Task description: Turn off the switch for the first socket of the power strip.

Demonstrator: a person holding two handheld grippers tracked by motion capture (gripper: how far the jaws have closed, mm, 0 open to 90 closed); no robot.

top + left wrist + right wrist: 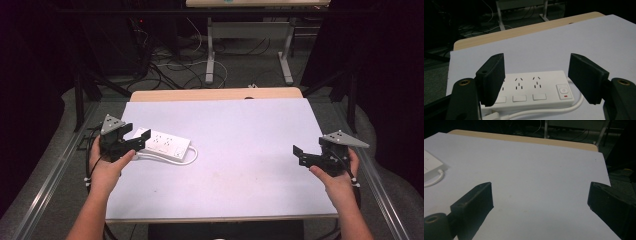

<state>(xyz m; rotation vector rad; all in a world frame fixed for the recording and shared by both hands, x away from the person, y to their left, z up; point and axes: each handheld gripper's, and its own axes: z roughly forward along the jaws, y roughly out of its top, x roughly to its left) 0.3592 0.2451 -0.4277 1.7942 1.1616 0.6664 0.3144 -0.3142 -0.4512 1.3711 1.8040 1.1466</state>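
left gripper (536, 77) agape | power strip (534, 88) beneath, no legible label

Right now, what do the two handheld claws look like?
Both the left claw and right claw are black, each topped by a grey three-cornered plate with small dots. Jaws are blocky black pads on arms with brass-ringed holes. Dark cables trail along bare forearms; no sleeves visible.

A wooden desk (215, 94) carries a pale sheet (235, 165) that covers nearly all its top, leaving a bare strip along the 12 o'clock edge. A white power strip (162, 142) lies flat toward 9 o'clock, its white cable (185, 160) curling beside it.
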